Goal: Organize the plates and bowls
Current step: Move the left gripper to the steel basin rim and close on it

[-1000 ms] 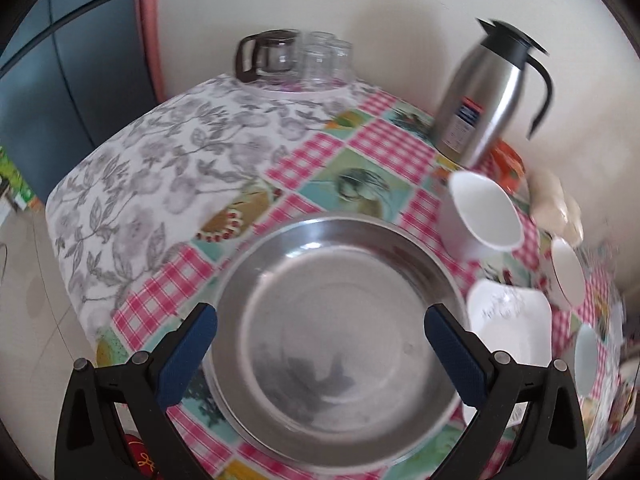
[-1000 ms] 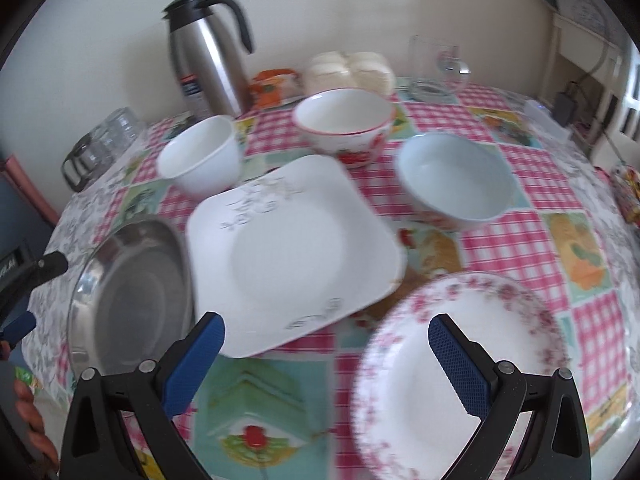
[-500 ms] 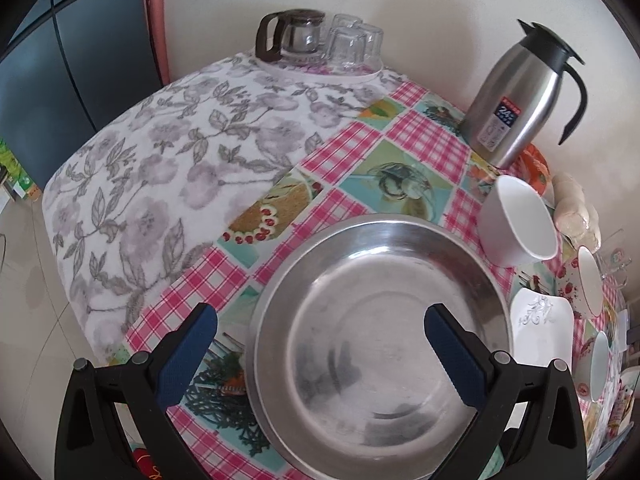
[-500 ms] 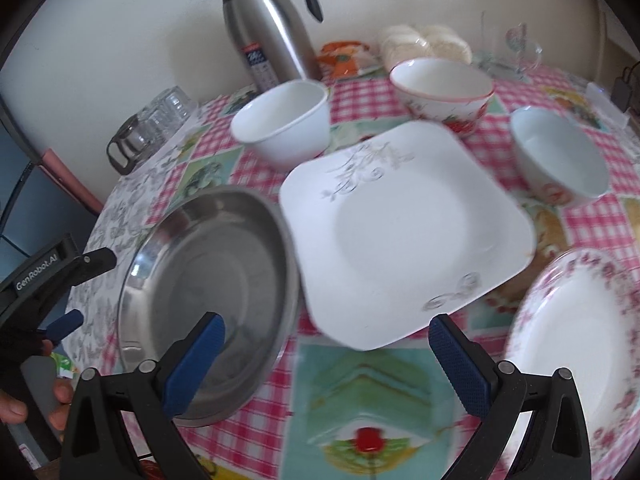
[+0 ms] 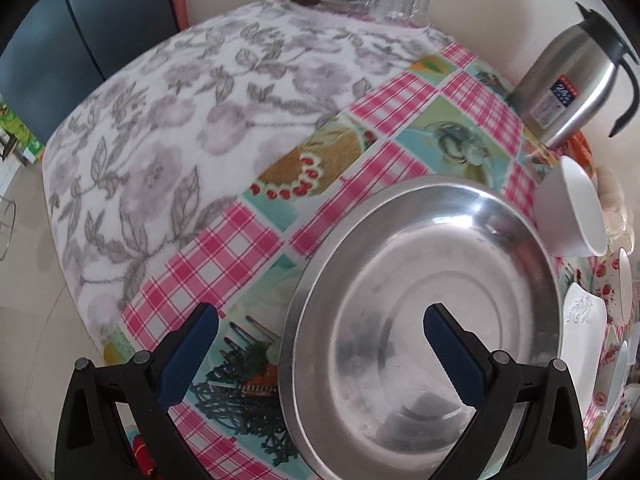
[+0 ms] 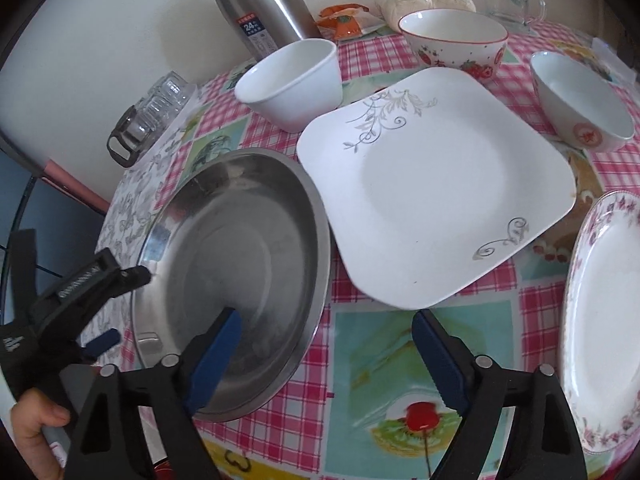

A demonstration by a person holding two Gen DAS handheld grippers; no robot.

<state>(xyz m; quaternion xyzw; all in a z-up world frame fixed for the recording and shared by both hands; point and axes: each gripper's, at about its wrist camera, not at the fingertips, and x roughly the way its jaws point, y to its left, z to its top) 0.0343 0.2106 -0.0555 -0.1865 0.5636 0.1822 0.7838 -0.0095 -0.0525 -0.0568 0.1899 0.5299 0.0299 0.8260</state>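
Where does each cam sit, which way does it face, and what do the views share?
Left wrist: on the left gripper, looking down over the steel plate; only its own fingers show.
Right wrist: on the right gripper, facing the square plate; the left gripper and a hand show.
Shared: steel plate, white bowl, thermos.

Steel pan (image 6: 240,248) brushed, shiny; square plate (image 6: 432,184) glossy ceramic; tablecloth (image 5: 224,248) slick plastic.
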